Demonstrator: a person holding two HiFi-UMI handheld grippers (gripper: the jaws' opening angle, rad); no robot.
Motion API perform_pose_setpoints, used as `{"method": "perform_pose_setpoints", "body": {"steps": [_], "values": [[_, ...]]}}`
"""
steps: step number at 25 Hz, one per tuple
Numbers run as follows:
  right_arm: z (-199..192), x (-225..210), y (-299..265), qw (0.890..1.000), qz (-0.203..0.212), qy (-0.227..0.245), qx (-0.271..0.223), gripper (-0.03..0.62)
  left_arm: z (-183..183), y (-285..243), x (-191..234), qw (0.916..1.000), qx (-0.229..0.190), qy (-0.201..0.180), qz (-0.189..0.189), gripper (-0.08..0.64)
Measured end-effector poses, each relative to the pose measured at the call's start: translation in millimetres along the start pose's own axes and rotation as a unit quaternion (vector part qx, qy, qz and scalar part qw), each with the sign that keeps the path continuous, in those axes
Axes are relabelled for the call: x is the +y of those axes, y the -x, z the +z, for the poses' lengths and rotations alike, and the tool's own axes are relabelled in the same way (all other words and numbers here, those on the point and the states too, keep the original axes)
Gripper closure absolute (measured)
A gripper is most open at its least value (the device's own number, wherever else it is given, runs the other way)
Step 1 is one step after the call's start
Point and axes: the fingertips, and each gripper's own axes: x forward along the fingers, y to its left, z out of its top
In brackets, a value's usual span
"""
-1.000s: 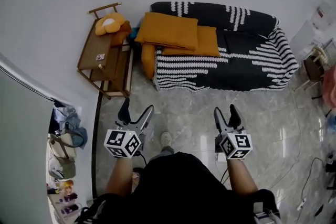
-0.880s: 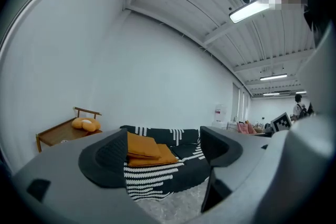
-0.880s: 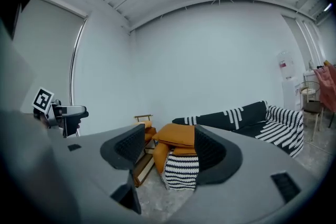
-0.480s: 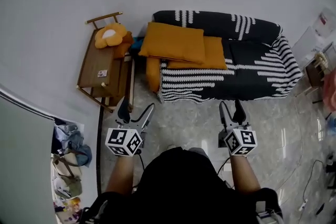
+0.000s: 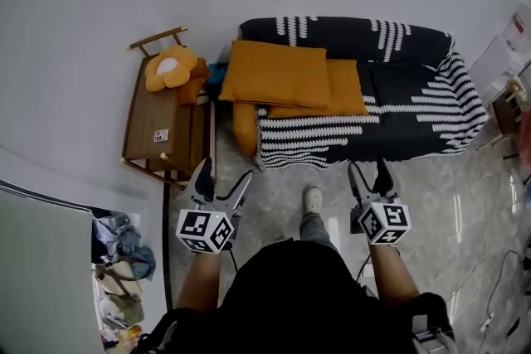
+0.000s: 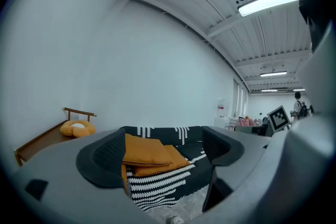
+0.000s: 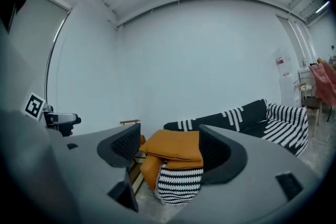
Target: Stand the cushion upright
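Observation:
An orange cushion lies flat on the left end of a black-and-white striped sofa. It rests on a second orange cushion, and a third hangs down the sofa's left end. My left gripper and right gripper are held level over the floor, short of the sofa's front edge. Both are open and hold nothing; the right jaws are opening. The left gripper view frames the cushion between its pads. In the right gripper view the cushion also shows beyond the open jaws.
A wooden bench stands left of the sofa against the wall, with an orange flower-shaped plush on it. Bags and clutter lie at the lower left. The person's shoe is on the tiled floor between the grippers.
The person has stepped closer to the sofa, and both grippers have moved forward with them. The right jaws stand a little wider than before.

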Motion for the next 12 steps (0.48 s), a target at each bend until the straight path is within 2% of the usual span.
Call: {"method": "perform_pose_setpoints", "body": {"steps": [6, 12], "values": [[9.4, -12.8, -93.8, 0.999, 0.042, 0.011, 0.019, 0.249, 7.7, -65.2, 25.0, 0.9995, 0.007, 0.01, 0.029, 0.106], [31.9, -30.1, -181.2, 0.996, 0.086, 0.023, 0.032, 0.25, 32.5, -134.4, 38.5, 0.9987, -0.002, 0.0, 0.051, 0.106]]}}
